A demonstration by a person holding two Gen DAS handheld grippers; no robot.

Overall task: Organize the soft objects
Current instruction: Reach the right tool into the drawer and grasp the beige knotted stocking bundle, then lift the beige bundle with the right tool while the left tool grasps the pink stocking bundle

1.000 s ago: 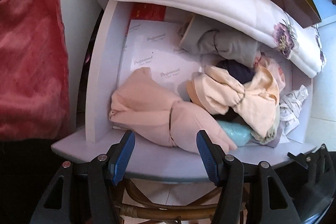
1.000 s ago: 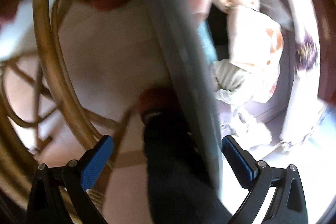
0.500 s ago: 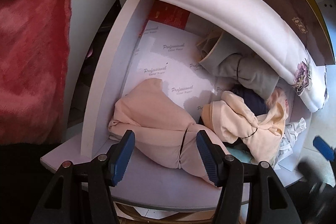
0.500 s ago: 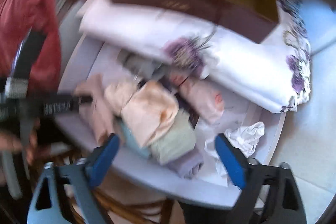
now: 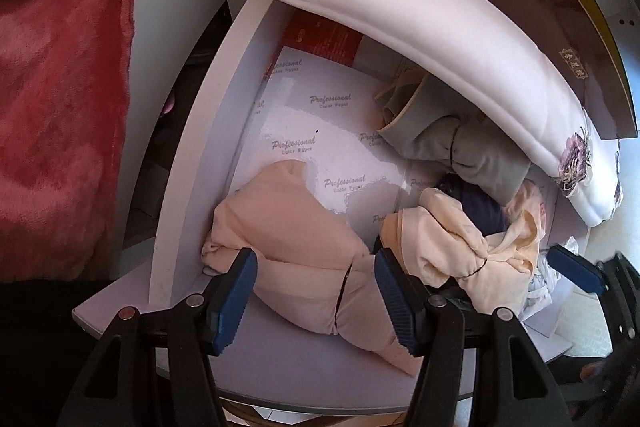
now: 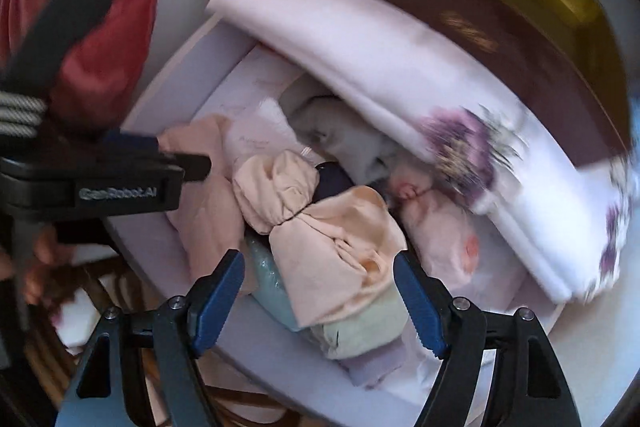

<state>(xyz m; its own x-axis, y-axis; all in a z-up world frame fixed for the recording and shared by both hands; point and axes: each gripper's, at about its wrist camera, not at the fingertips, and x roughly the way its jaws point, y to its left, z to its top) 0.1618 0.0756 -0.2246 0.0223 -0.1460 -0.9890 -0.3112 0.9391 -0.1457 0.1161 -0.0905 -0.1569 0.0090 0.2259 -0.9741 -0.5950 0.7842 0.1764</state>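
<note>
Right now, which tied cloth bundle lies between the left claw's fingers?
The pale pink bundle nearest the drawer's front; the peach and grey ones lie farther right.

Left tongs (image 5: 316,301) astride pink tied bundle (image 5: 296,251), pads apart from it, grey bundle (image 5: 452,151) beyond

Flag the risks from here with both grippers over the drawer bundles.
1. The left gripper straddles the pink bundle near its band; grabbing one end could let it sag.
2. The right gripper, jaws closing, hangs over the cream bundle atop other rolls and might catch two.
</note>
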